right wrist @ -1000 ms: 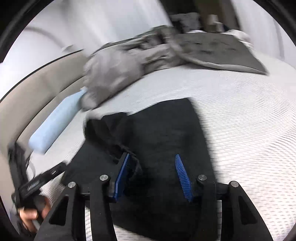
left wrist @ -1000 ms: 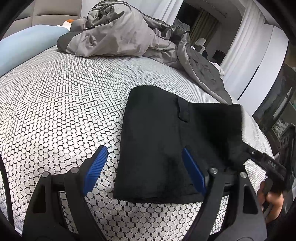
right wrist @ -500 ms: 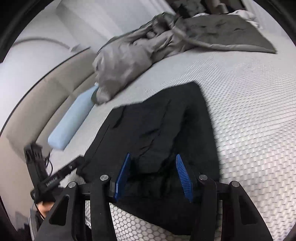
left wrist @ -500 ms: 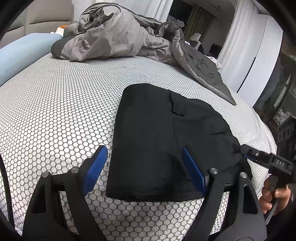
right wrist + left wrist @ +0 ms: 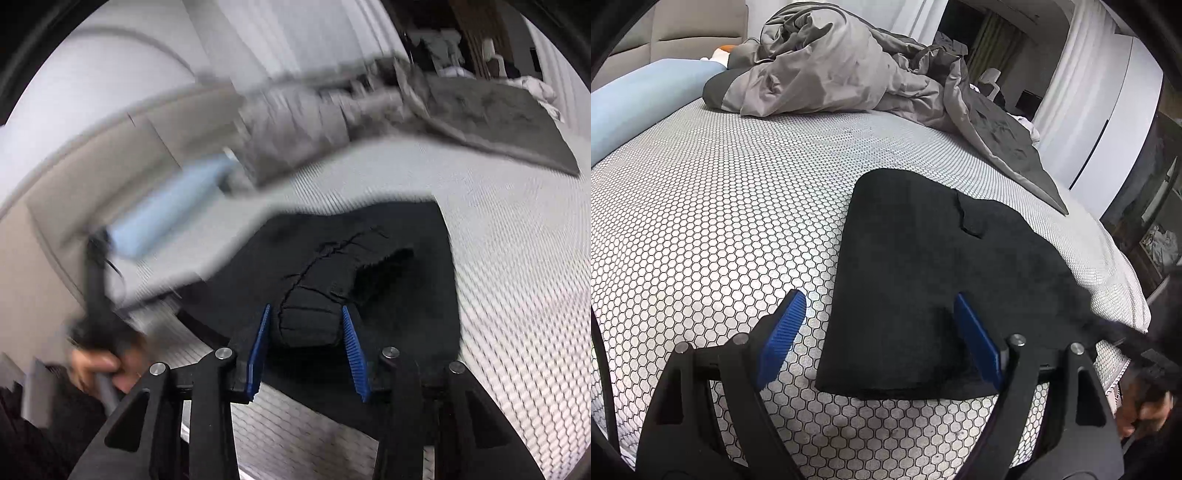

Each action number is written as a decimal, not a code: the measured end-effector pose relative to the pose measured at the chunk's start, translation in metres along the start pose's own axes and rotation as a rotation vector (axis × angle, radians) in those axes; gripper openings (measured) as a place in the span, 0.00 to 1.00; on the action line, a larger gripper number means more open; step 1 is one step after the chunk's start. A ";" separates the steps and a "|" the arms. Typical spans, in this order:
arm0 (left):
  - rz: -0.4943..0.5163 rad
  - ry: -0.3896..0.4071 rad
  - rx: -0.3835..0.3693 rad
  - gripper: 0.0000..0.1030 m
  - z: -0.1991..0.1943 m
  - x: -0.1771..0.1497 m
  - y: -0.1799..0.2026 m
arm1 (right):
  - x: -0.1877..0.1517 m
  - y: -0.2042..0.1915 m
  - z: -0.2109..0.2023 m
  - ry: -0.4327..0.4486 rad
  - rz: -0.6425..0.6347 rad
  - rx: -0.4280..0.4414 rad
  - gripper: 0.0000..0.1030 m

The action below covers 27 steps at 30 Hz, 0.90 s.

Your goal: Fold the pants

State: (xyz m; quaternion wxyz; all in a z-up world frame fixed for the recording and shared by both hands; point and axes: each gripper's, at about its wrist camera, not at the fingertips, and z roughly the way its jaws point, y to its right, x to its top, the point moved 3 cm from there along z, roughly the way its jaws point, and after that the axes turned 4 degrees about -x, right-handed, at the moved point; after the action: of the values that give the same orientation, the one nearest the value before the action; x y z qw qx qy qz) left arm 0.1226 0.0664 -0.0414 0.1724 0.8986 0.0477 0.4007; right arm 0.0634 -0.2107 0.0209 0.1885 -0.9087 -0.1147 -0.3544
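Item: black pants (image 5: 923, 280), lying folded into a compact dark slab on the bed (image 5: 713, 229), toward its near right edge, well apart from the crumpled grey duvet (image 5: 831, 74) and the pale blue pillow (image 5: 639, 99) at the far side. Left claw (image 5: 875, 332): spread wide, empty, hovering over the slab's near left corner, one blue pad over bare mattress, the other over cloth; it pinches nothing. Right claw (image 5: 306, 347): jaws closing, with a raised hump of the pants' fabric standing between the pads; whether the pads already press on it cannot be told, as the right wrist view is smeared with motion. Condition: fold looks largely made, though the top layer is rucked and a flap edge shows near the middle. Risks, as judged: a closing claw may catch only the uppermost layer, so that lifting peels the stack open; a pull with the left claw idle may drag the whole slab toward the mattress edge; the hump, if pressed flat, may set a crease.
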 end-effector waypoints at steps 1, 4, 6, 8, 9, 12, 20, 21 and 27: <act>0.001 -0.002 0.002 0.78 0.001 0.000 0.000 | -0.007 0.005 0.013 -0.066 -0.003 -0.041 0.41; 0.010 -0.014 0.008 0.78 0.005 0.000 0.004 | -0.011 0.013 0.019 -0.103 0.045 0.000 0.49; 0.028 -0.028 0.025 0.78 0.008 -0.002 0.006 | -0.007 0.017 0.007 -0.057 0.082 0.050 0.67; 0.045 -0.045 0.053 0.78 0.013 -0.004 0.006 | -0.005 0.026 -0.003 -0.001 0.125 0.047 0.74; 0.053 -0.058 0.067 0.79 0.015 -0.005 0.005 | -0.006 0.030 -0.004 0.007 0.142 0.035 0.74; 0.074 -0.093 0.104 0.84 0.023 -0.010 0.002 | -0.011 0.046 0.004 -0.028 0.232 0.066 0.73; 0.046 -0.098 0.085 0.84 0.023 -0.010 -0.003 | 0.000 0.053 0.027 -0.076 0.311 0.134 0.73; 0.043 -0.097 0.083 0.84 0.023 -0.010 -0.004 | 0.001 0.051 0.034 -0.094 0.304 0.131 0.73; 0.037 -0.082 0.084 0.84 0.021 -0.008 -0.005 | 0.016 0.039 0.056 -0.099 0.251 0.065 0.59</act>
State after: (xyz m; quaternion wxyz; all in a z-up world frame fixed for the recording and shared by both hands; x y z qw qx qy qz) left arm 0.1327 0.0635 -0.0616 0.1290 0.9214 0.0405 0.3644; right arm 0.1220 -0.2212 -0.0167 0.2546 -0.9257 -0.0208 -0.2790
